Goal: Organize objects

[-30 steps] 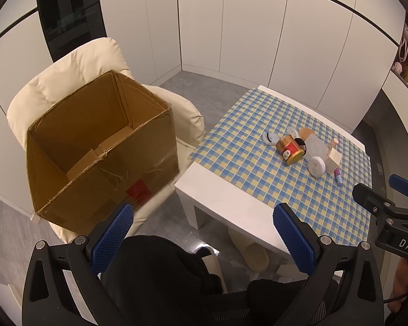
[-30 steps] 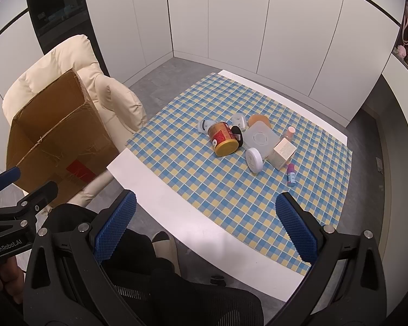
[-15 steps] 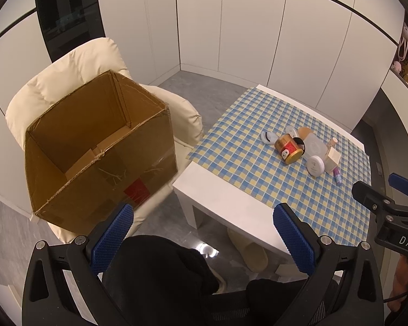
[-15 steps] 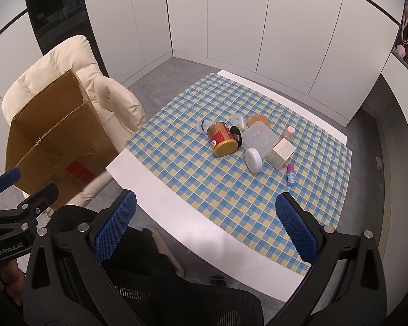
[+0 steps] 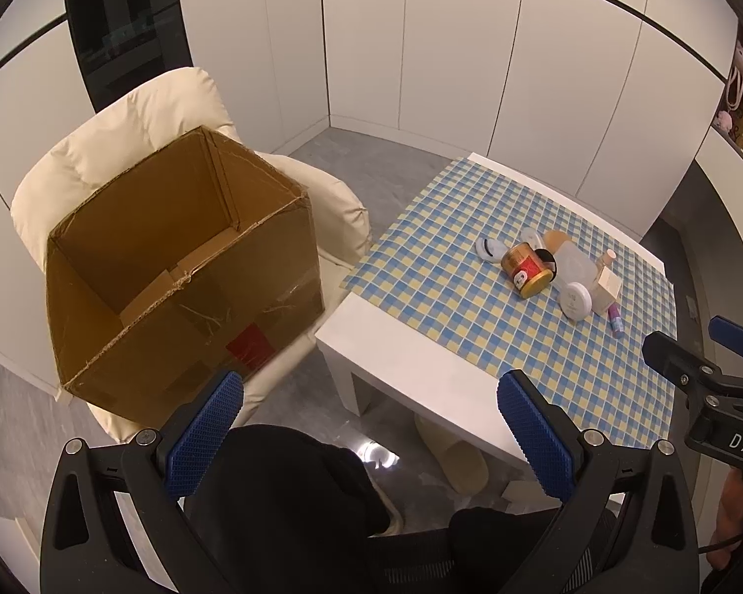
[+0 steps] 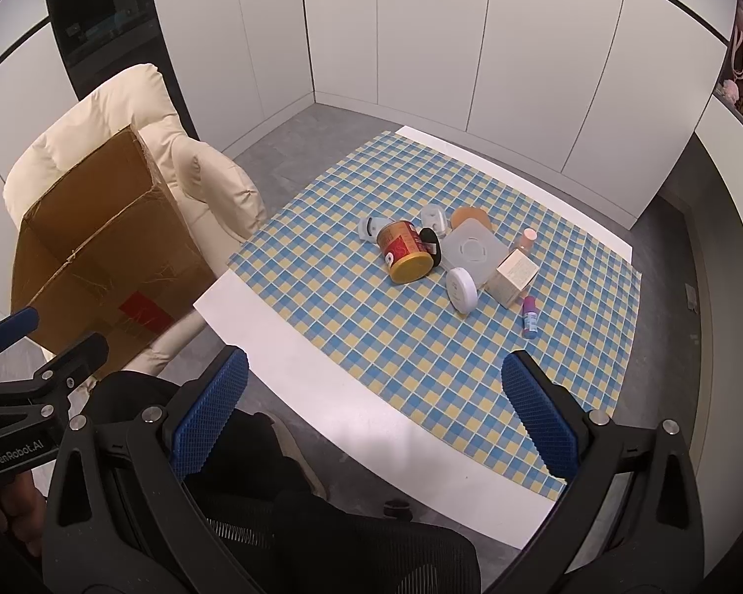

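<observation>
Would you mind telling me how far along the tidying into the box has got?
Nothing looks done: the cardboard box on the armchair shows only a bare bottom. Nothing is in hand either; the left gripper and right gripper are both open and short of the items. Still left is the whole cluster on the checked cloth, including the red tin and the white round jar.

Open cardboard box (image 5: pixel 183 272), empty, tilted on the cream chair, left of frame. Objs clustered on the checkered surface (image 6: pixel 371 346), upper right: red-gold can (image 6: pixel 403 251) on its side, clear square lid (image 6: pixel 470 250) flat, white round jar (image 6: pixel 461 289) on edge, cream carton (image 6: pixel 512 272) w/ small pink-blue tube (image 6: pixel 529 317) just beside it.
</observation>
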{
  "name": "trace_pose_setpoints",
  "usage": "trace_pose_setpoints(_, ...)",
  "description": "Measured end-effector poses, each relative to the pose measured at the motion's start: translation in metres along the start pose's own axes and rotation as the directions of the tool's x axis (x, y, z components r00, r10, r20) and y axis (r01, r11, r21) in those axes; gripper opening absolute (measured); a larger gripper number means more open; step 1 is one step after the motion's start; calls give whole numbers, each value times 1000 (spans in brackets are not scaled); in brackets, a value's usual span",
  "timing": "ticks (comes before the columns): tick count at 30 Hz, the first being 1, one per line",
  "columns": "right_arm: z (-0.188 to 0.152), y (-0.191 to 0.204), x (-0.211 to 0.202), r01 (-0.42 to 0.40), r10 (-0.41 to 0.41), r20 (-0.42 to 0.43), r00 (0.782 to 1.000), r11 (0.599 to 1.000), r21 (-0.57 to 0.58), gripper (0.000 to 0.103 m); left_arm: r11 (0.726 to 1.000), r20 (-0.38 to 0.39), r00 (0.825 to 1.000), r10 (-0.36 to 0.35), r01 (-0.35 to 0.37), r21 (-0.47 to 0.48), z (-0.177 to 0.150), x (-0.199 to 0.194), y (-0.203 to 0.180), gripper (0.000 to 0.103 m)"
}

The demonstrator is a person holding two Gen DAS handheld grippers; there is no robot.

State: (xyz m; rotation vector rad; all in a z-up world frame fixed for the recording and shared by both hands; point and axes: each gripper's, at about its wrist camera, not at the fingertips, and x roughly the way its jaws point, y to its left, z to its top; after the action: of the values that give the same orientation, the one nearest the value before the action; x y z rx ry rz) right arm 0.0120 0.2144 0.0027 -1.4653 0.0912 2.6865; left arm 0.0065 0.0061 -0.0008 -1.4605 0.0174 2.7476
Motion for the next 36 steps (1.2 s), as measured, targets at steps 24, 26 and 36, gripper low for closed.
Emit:
trace_pose_setpoints(24, -13, -41, -10, 48, -49, 3, 999, 997, 67, 103, 996, -4, 998, -56, 56, 76, 7, 6, -43, 102)
trace_pose_setpoints(26, -14, -46, -11, 53, -54, 2, 999, 996, 74, 103, 994, -5, 998, -62, 62, 88, 7, 6, -48, 102)
trace_pose_setpoints(36, -21, -64, -17, 88, -88, -3, 996, 991, 105, 103, 988, -7, 996, -88, 88, 128, 9, 8, -67, 102)
